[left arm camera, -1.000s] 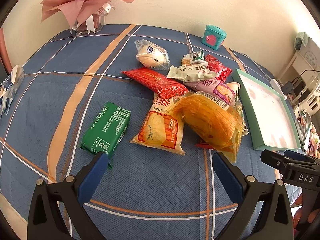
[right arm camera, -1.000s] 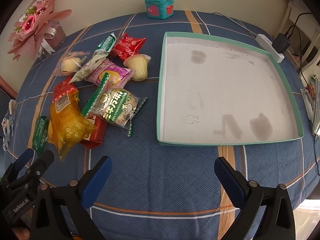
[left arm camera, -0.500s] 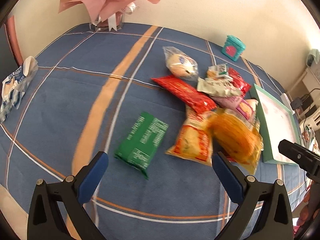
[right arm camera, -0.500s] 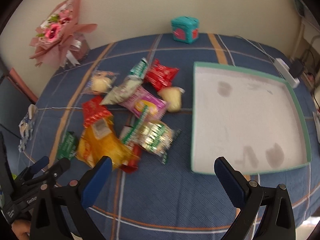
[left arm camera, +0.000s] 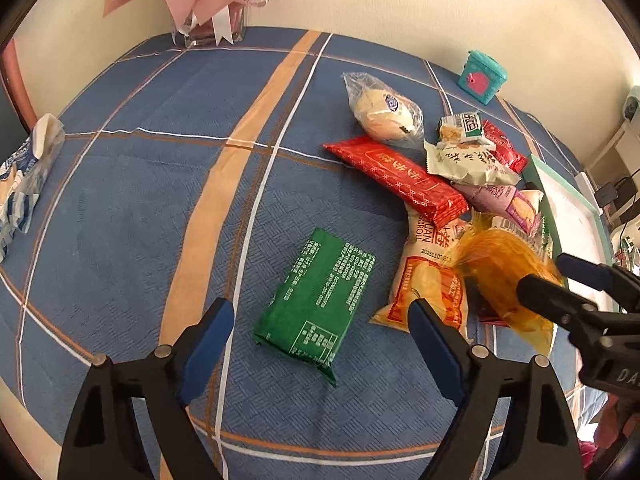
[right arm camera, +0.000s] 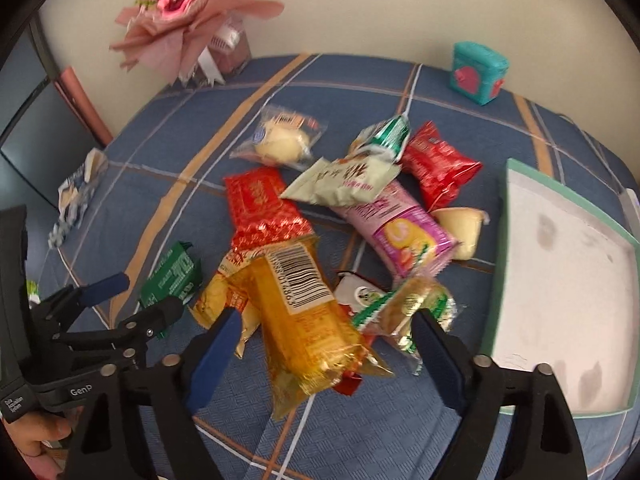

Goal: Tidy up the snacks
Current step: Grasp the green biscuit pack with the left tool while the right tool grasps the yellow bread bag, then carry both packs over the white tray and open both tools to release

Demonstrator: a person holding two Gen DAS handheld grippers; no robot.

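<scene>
Several snack packs lie in a heap on the blue plaid cloth. A green pack [left arm camera: 320,304] lies apart at the left, straight ahead of my open, empty left gripper [left arm camera: 320,348]. My right gripper [right arm camera: 326,350] is open and empty, with the yellow pack [right arm camera: 300,312] between its fingers. Further back lie a long red pack [left arm camera: 396,178], a pink pack [right arm camera: 396,224], a bun in clear wrap [right arm camera: 280,142], a small red pack [right arm camera: 438,164] and a green-and-white pack [right arm camera: 412,312]. The teal-rimmed white tray [right arm camera: 560,280] lies at the right.
A pink bouquet [right arm camera: 188,12] in a vase stands at the back left. A teal box [right arm camera: 476,72] stands at the back. A blue-and-white wrapper [left arm camera: 24,176] lies at the left edge. A power strip with cables [left arm camera: 608,196] sits beyond the tray.
Both grippers have swung left and come closer to the snacks. The green pack now lies ahead of my left gripper, the yellow pack between the right fingers. Both stay open.
</scene>
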